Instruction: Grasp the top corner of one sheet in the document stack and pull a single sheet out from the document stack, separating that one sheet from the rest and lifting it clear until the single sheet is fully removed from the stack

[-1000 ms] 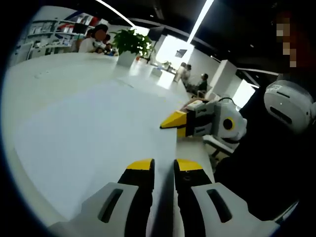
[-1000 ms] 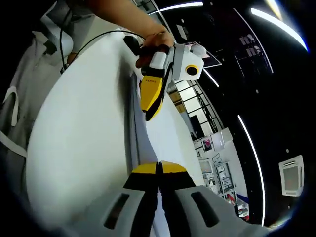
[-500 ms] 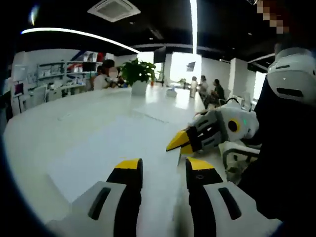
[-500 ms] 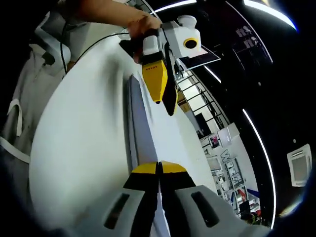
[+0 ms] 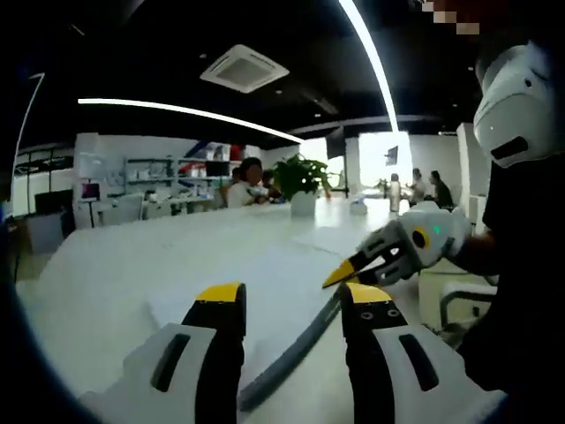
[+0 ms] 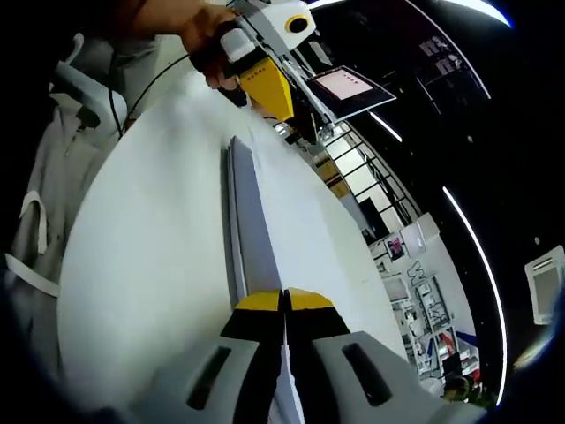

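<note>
Sheet (image 6: 252,238), thin, flat, white, curling

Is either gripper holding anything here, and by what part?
The right gripper is shut on the sheet, pinching it at its near edge. The left gripper is open and holds nothing.

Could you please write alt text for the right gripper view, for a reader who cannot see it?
The right gripper, jaws shut, pinches the edge of a sheet lifted off the white table. Beyond it, a hand holds the left gripper above the table.
</note>
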Available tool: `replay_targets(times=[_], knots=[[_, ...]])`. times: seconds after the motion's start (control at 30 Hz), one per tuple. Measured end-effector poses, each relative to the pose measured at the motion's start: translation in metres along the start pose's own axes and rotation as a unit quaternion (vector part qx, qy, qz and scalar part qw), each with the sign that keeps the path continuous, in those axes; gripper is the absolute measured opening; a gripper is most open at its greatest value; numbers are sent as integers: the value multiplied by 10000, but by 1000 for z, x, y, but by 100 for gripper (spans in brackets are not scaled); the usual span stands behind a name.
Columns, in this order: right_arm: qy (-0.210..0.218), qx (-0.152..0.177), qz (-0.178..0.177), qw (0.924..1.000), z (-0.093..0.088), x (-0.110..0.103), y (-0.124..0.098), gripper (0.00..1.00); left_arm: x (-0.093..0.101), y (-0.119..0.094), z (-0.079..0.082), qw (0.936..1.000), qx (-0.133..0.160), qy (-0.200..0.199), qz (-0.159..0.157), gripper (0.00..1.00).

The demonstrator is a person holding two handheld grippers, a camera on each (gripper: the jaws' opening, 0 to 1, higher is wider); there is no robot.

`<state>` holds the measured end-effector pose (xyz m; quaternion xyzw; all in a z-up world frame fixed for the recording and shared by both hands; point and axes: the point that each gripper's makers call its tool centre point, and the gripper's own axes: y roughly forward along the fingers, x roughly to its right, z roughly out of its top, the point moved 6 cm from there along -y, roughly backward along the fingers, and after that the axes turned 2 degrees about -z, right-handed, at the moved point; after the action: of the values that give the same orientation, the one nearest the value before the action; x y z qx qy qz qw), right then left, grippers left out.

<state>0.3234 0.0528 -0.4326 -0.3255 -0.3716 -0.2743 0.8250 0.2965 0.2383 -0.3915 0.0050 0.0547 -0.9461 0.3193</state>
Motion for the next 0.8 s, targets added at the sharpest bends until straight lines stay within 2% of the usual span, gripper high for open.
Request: replay_targets(times=[0.1,0.2,0.27,0.33,0.53,0.6,0.7,0.77,0.8], knots=[[139,13,25,9999,0,1,0,2,5,-11,-8,9984,-274,480,113,49],[201,30,18,9998,-1,1,1,2,9,-18,-10,9987,-230,442,96,49],[238,30,40,9997,-1,2,2,2,10,-22,-9,9995,-15,270,147,49],[289,21,59,9996,-1,3,2,2,7,-25,-11,9995,25,163,256,49],[495,-15,78,9987,-3,6,3,2,1,-30,-25,9986,-197,-16,492,49],[565,-12,89,9984,-4,6,3,2,0,-30,-23,9980,-78,-33,625,49],[706,-12,121,9974,-5,8,4,2,1,-31,-21,9967,161,-440,664,50],[739,-18,137,9972,-5,8,4,2,4,-29,-23,9950,89,-776,623,56],[714,-17,152,9973,-4,8,3,2,3,-28,-22,9950,111,-774,626,60]])
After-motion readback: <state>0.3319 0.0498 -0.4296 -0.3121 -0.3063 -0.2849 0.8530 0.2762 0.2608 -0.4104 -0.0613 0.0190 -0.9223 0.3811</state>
